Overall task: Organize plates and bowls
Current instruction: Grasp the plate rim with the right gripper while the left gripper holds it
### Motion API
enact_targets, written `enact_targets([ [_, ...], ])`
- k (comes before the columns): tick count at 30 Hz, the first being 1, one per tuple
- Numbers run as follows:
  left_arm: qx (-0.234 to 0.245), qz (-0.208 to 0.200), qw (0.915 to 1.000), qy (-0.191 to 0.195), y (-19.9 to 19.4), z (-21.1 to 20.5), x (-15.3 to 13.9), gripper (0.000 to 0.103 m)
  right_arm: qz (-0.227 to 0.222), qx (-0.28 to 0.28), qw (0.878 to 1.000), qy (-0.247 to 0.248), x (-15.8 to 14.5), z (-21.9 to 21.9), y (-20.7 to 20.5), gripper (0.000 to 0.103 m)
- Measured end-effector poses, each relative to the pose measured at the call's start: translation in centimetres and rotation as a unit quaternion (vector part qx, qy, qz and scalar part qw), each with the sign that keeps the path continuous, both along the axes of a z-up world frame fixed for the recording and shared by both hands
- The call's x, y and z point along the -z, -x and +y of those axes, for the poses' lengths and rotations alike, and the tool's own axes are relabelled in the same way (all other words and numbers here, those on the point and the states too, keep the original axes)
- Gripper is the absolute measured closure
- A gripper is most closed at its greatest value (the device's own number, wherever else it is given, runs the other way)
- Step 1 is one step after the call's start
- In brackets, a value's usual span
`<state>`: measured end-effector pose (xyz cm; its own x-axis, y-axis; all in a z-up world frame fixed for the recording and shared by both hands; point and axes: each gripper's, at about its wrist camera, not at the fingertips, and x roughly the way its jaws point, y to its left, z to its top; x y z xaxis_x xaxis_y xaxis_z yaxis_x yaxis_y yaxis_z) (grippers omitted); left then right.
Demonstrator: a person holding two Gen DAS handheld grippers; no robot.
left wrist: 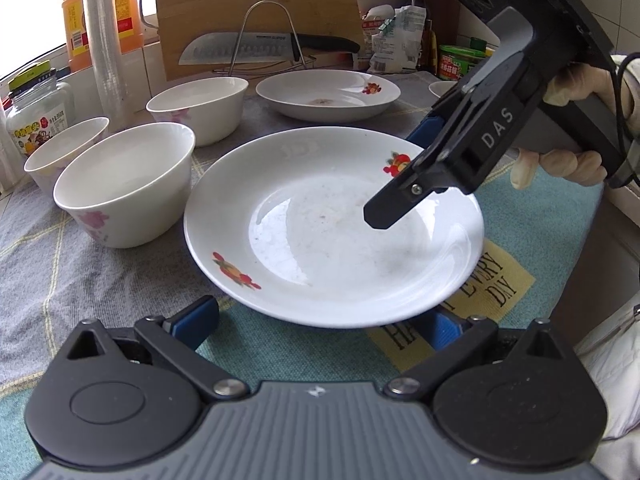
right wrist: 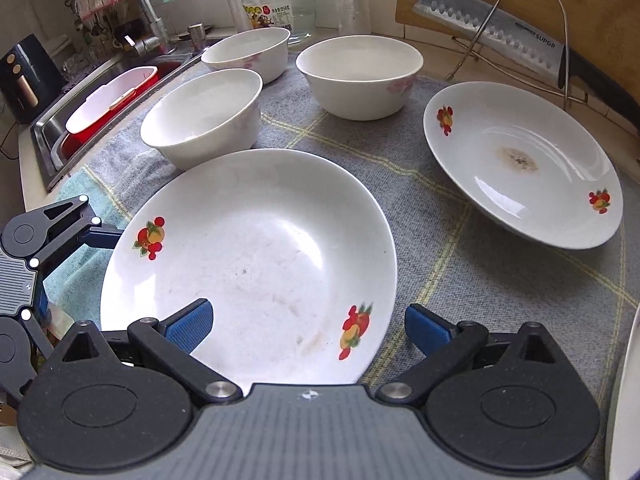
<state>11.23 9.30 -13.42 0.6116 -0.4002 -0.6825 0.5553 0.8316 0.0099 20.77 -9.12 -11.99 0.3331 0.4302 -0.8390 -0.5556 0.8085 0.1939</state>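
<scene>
The near plate [right wrist: 256, 256] lies flat at frame centre, mouth up, round; left gripper [left wrist: 320, 320] and right gripper [right wrist: 308, 324] both spread wide, empty.

Right gripper [right wrist: 308, 326] is spread wide over the near plate [right wrist: 248, 264], left pad above its bowl, right pad off the rim. Left gripper [right wrist: 60, 264] sits at the plate's left edge. Second plate [right wrist: 520, 164] lies right; three bowls [right wrist: 204, 116] stand behind. Knife [right wrist: 492, 36] on rack.
</scene>
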Motion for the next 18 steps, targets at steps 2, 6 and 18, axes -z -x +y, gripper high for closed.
enact_targets([
  [2, 0.0, -0.001, 1.0, 0.0, 0.1, 0.0, 0.0, 0.0, -0.003, -0.004, 1.0, 0.005, 0.1, 0.3, -0.1, 0.0],
  [6, 0.001, -0.002, 1.0, 0.001, 0.1, 0.0, 0.0, 0.0, 0.002, -0.006, 1.0, 0.011, 0.1, 0.6, -0.5, 0.0],
  [18, 0.03, -0.005, 0.9995, 0.0, -0.2, 0.3, -0.1, 0.0, 0.029, -0.017, 0.999, -0.014, -0.2, 0.1, -1.7, 0.0],
])
